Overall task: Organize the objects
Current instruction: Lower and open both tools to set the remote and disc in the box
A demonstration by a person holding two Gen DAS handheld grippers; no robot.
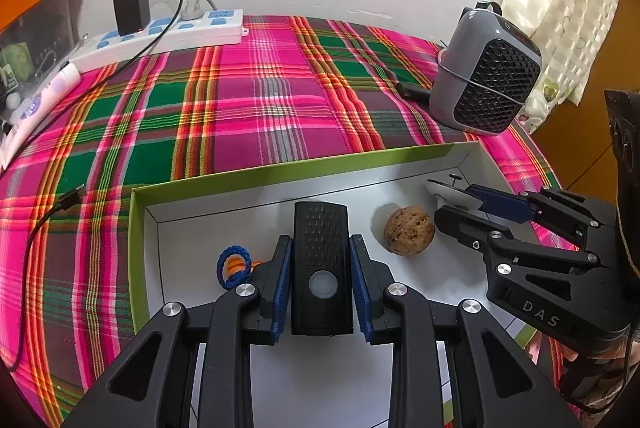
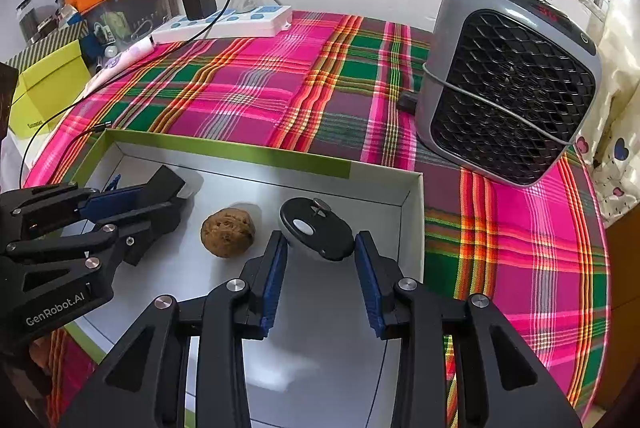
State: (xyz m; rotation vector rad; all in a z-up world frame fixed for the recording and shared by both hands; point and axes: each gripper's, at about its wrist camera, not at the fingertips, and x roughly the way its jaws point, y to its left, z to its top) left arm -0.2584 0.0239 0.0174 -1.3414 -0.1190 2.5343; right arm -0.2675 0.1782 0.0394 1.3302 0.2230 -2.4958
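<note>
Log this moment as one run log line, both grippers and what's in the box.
left gripper: shut on black device | right gripper: shut on round black gadget | walnut: loose in box between them

Left gripper [image 1: 321, 268] clamped on black rectangular device [image 1: 321, 252] w/ round button, inside white box [image 1: 240, 184] w/ green rim. Walnut [image 1: 409, 230] just right of device, blue braided ring [image 1: 233, 266] to its left. Right gripper [image 1: 460, 208] at box's far-right corner, pinching small white/black item [image 1: 452, 194]. Plaid cloth [image 1: 240, 100] under box; grey fan [image 1: 486, 72] at the back right, power strip [image 1: 160, 34] at the back left.
</note>
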